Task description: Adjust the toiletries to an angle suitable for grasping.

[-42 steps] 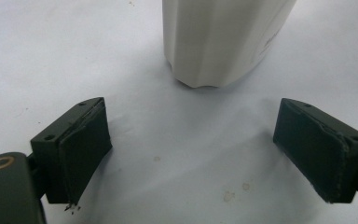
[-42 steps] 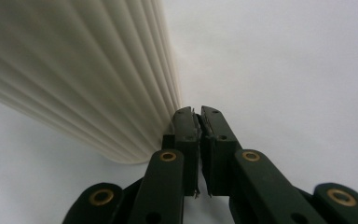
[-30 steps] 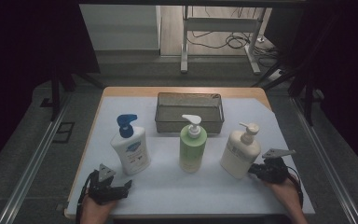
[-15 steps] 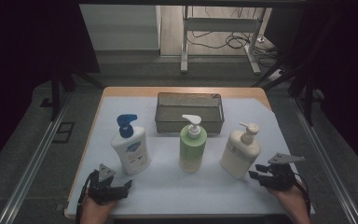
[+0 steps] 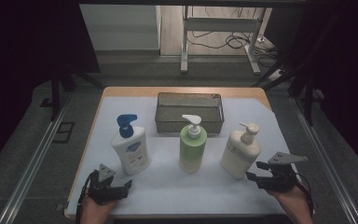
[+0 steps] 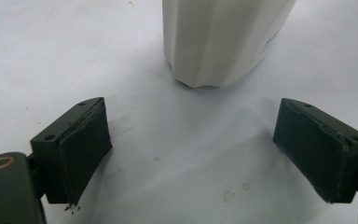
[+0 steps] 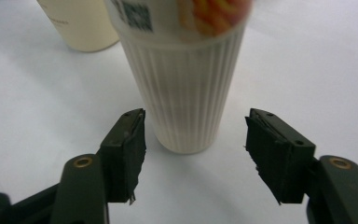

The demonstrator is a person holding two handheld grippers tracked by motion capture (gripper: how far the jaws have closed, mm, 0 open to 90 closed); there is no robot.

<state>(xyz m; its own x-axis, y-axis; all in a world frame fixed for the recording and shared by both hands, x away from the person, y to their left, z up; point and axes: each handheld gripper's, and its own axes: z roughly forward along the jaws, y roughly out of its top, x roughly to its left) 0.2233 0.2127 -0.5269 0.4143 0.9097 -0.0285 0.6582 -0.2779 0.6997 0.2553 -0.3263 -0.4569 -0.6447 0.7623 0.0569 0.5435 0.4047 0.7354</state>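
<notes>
Three pump bottles stand in a row on the white mat (image 5: 168, 186): a white one with a blue pump (image 5: 130, 151), a green one (image 5: 192, 149) and a cream one (image 5: 239, 154). My left gripper (image 5: 123, 186) rests near the front edge, just below the white bottle, and it is open. In the left gripper view the white bottle's base (image 6: 219, 42) stands beyond my left gripper (image 6: 193, 144). My right gripper (image 5: 254, 171) is beside the cream bottle's lower right. Its jaws have just been opening. The ribbed cream bottle (image 7: 191, 102) stands just ahead of my right gripper (image 7: 193, 149), untouched.
A dark wire basket (image 5: 189, 122) sits at the back middle of the mat, behind the bottles. Another pale bottle's base (image 7: 81, 23) shows beyond the cream one. The wooden table (image 5: 182, 91) ends just past the basket. Metal rails run along both sides.
The right gripper has drawn back a little from the cream bottle toward the near edge, and its jaws stand wider apart. The left gripper and all three bottles have not moved.
</notes>
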